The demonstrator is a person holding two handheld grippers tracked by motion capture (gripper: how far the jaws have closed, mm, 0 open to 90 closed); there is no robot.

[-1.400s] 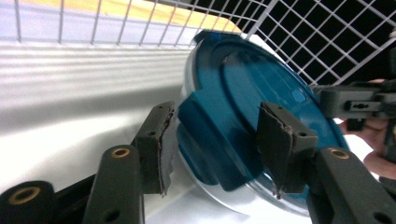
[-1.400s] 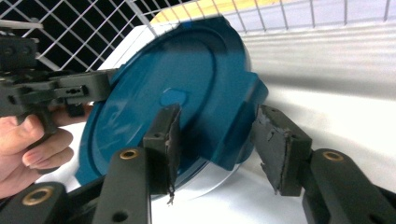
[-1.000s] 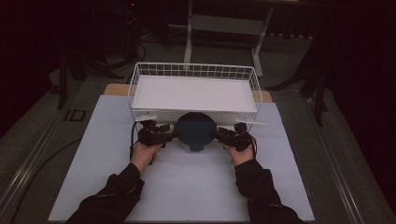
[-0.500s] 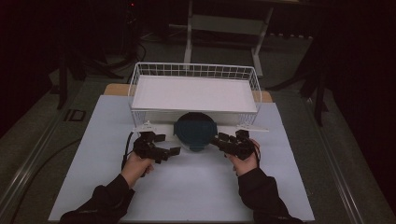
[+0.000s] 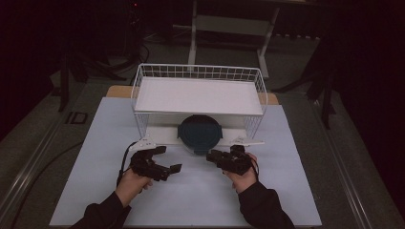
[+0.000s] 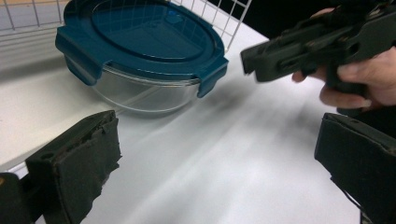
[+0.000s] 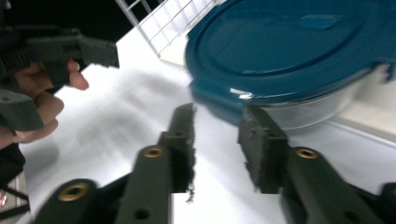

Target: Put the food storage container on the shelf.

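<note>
A round glass container with a dark teal clip lid sits on the table, half under the front edge of a white wire basket. My left gripper is to its front left, apart from it, jaws spread wide open with only bare table between them. My right gripper is to the container's front right, not touching it. Its jaws have just been closing and stand a narrow gap apart, with nothing between them. The lid lies just beyond the pads.
The basket stands on wire legs and holds a white board. A pale mat covers the table out to its edges. A person's hands and dark sleeves come in from the near edge. Dark floor and stands surround the table.
Both grippers have drawn back from the container's sides toward the person. The left jaws have opened wide and the right jaws have narrowed. The container has stayed put.
</note>
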